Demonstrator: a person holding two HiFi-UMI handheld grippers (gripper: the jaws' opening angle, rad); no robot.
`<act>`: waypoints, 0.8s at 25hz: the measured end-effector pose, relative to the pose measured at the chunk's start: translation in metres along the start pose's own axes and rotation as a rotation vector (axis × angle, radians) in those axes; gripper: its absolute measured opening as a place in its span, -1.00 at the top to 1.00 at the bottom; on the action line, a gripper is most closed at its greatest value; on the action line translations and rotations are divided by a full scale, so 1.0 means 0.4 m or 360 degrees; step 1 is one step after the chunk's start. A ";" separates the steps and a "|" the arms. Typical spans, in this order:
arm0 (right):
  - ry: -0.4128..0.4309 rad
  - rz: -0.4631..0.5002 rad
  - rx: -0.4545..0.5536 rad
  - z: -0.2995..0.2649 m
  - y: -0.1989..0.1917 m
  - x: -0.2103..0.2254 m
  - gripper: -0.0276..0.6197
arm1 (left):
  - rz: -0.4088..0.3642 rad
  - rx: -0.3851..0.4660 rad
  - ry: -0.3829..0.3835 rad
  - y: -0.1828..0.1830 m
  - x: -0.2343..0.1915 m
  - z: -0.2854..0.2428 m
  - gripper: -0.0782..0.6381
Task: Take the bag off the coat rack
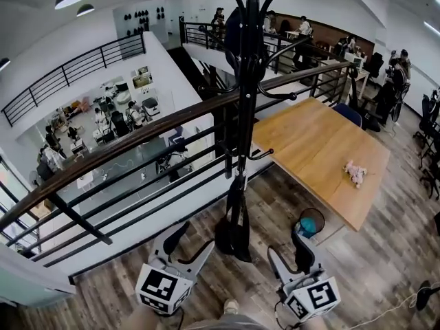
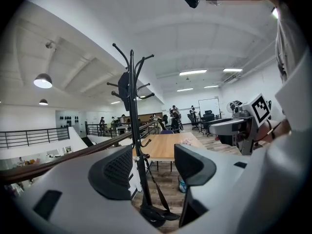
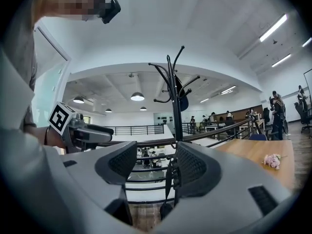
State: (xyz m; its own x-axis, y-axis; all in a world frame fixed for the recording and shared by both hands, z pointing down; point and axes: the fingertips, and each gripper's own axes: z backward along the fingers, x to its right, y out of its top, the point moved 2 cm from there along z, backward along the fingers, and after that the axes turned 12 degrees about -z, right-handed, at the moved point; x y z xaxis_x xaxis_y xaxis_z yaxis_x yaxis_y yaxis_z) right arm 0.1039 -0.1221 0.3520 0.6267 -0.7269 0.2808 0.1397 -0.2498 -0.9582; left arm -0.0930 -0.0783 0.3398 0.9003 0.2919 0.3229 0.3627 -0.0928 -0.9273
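Note:
A black coat rack (image 1: 245, 81) stands by the railing, straight ahead of me. A dark bag (image 1: 234, 29) hangs on one of its upper hooks, also seen in the left gripper view (image 2: 124, 84) and the right gripper view (image 3: 183, 99). A black strap (image 1: 237, 198) drops from a low hook to a dark shape at the rack's foot (image 1: 232, 238). My left gripper (image 1: 189, 245) is open and empty, just left of that foot. Just to the foot's right is my right gripper (image 1: 292, 253), open and empty as well. Neither gripper touches the rack.
A wood-topped railing (image 1: 137, 139) with black bars runs behind the rack, above a drop to a lower floor. A wooden table (image 1: 323, 150) with a pink plush toy (image 1: 355, 172) stands to the right, a teal bin (image 1: 311, 222) under its near corner.

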 end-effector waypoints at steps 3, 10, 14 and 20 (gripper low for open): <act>0.0035 -0.0007 -0.0026 -0.045 -0.011 0.038 0.12 | 0.0002 -0.0025 0.0018 -0.011 -0.010 -0.039 0.01; 0.0048 -0.0042 -0.0085 -0.133 -0.046 0.093 0.12 | 0.0040 -0.0096 -0.0053 -0.069 -0.017 -0.131 0.01; 0.0017 -0.0040 -0.0115 -0.178 -0.074 0.105 0.12 | 0.0033 -0.0102 -0.0120 -0.098 -0.031 -0.176 0.01; -0.0085 -0.0032 -0.0139 -0.245 -0.110 0.112 0.12 | 0.0054 -0.0100 -0.0243 -0.153 -0.073 -0.238 0.01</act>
State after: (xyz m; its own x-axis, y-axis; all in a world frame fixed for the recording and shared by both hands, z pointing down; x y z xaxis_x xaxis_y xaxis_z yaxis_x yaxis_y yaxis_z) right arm 0.0509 -0.2064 0.4120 0.6647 -0.6866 0.2946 0.0870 -0.3205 -0.9433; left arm -0.1184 -0.1716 0.4051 0.8668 0.4287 0.2548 0.3516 -0.1631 -0.9218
